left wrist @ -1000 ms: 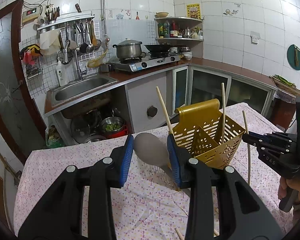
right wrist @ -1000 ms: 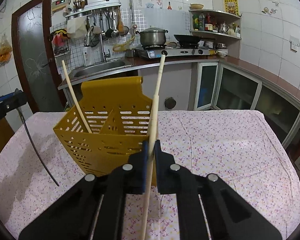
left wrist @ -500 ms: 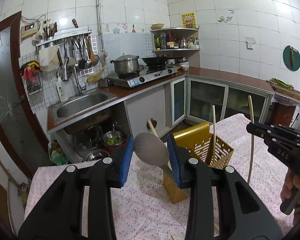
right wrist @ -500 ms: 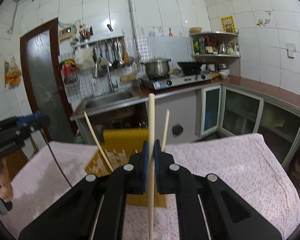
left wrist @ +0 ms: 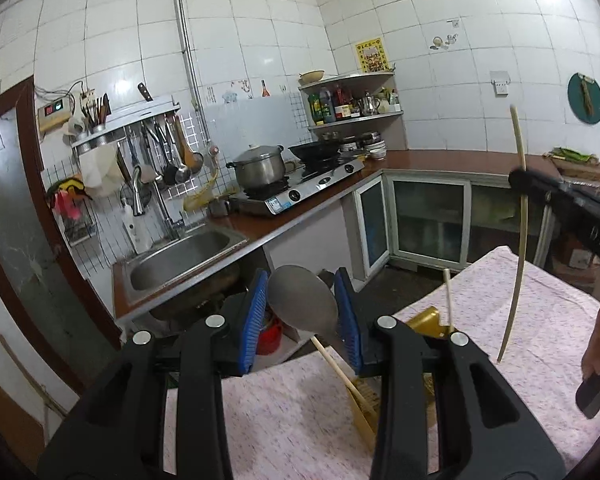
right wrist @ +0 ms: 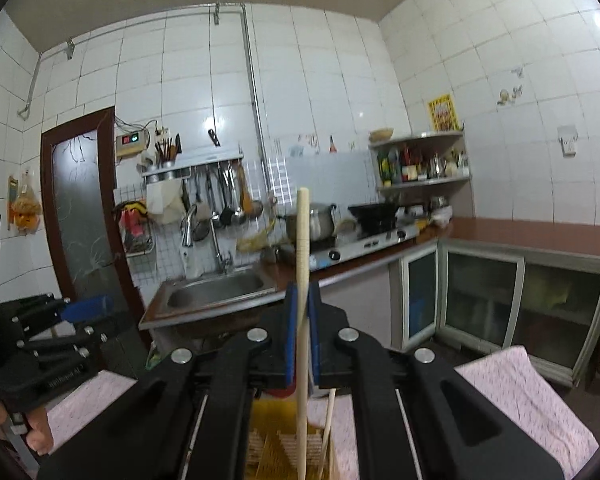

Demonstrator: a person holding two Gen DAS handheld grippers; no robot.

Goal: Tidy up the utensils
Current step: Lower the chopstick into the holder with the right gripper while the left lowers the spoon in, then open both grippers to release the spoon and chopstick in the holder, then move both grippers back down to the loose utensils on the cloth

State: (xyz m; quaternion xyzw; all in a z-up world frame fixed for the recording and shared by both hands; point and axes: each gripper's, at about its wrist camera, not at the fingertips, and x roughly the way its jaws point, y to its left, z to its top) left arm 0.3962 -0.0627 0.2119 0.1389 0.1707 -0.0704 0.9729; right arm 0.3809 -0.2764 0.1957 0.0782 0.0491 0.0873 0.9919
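My left gripper (left wrist: 302,316) is shut on a grey rice spoon (left wrist: 302,306), its broad head upright between the blue pads. My right gripper (right wrist: 302,336) is shut on a pale wooden chopstick (right wrist: 302,280) held upright; it also shows at the right of the left wrist view (left wrist: 518,236). The yellow slotted utensil holder (right wrist: 276,440) sits low under both grippers, mostly hidden, with two chopsticks (left wrist: 447,300) standing in it. In the left wrist view only its top edge (left wrist: 426,320) shows.
The table has a pink flowered cloth (left wrist: 540,312). Behind it are a steel sink (left wrist: 180,258), a gas stove with a pot (left wrist: 260,168), hanging ladles, a corner shelf and glass-door cabinets (right wrist: 484,300). The left gripper shows at the left of the right wrist view (right wrist: 52,332).
Both grippers have risen well above the table with their loads. The holder has dropped to the bottom of both views. The right chopstick now points straight up over it.
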